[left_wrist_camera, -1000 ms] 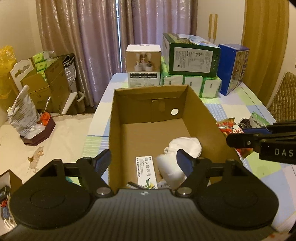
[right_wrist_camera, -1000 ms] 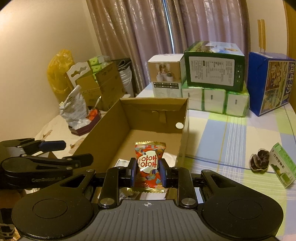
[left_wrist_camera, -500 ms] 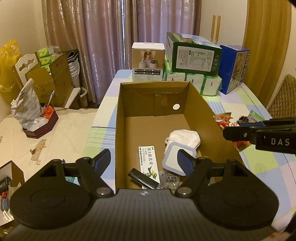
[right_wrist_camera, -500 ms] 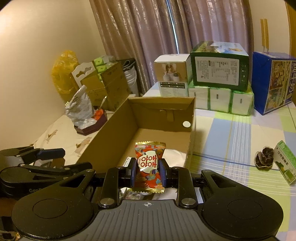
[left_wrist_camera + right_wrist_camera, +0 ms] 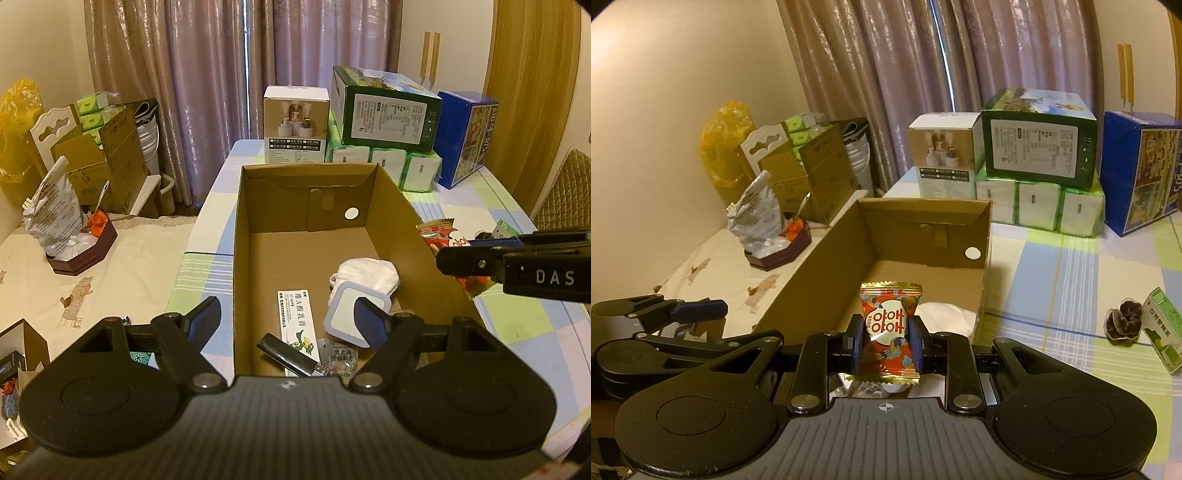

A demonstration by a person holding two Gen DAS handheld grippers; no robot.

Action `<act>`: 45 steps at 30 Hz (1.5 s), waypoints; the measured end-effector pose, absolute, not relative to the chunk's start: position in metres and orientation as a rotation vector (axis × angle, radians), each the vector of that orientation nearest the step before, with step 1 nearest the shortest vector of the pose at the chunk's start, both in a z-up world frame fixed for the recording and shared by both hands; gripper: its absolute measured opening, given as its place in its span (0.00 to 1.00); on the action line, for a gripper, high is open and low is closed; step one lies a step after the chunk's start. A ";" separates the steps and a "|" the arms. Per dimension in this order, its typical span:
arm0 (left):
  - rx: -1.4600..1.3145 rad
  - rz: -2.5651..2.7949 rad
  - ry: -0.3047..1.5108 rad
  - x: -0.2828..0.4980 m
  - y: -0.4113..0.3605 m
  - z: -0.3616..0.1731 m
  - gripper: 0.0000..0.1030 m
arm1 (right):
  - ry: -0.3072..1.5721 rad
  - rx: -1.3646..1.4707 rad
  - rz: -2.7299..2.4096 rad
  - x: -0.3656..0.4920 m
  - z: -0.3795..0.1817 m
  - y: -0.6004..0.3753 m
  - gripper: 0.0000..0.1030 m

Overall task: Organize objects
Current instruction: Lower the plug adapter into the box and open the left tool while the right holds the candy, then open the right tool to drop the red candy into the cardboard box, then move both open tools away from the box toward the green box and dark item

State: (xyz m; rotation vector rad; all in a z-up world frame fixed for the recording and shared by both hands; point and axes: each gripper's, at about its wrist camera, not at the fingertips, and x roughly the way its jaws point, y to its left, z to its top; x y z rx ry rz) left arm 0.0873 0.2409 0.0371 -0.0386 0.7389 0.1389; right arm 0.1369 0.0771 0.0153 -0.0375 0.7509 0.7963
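Our right hand-held gripper (image 5: pixel 884 343) clamps a glossy red candy packet (image 5: pixel 889 328) upright over the cardboard box's (image 5: pixel 258 206) near edge. Our left hand-held gripper (image 5: pixel 291 325) hangs spread wide and empty; the box's far half lies bare.

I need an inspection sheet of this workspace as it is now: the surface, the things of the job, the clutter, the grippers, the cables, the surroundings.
Surface: table with a checked pastel cloth.
Job's things: open cardboard box on the table, holding a white cloth bundle, a white square pad, a long white carton, a black stick and a small sachet. On the cloth to its right: a dark dried item and a small green carton.
Clutter: stacked boxes and tissue packs at the far end.
Grippers: left gripper open, empty, at the box's near end; right gripper shut on a red snack packet.
Cables: nothing seen.
Surroundings: curtains, cartons by the wall.
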 end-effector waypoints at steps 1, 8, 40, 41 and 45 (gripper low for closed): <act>-0.039 0.138 0.739 0.087 0.241 0.038 0.74 | 0.752 -0.036 0.797 0.137 0.015 0.078 0.22; -0.043 0.144 0.743 0.087 0.245 0.038 0.75 | 0.724 -0.015 0.815 0.140 0.017 0.082 0.32; -0.108 0.141 0.732 0.005 0.200 0.061 0.99 | 0.771 -0.030 0.692 0.059 0.025 -0.013 0.93; -0.109 0.140 0.732 0.001 0.198 0.062 0.99 | 0.770 -0.032 0.688 0.055 0.026 -0.017 0.93; -0.131 0.135 0.738 -0.011 0.186 0.064 0.99 | 0.776 -0.032 0.686 0.042 0.029 -0.032 0.97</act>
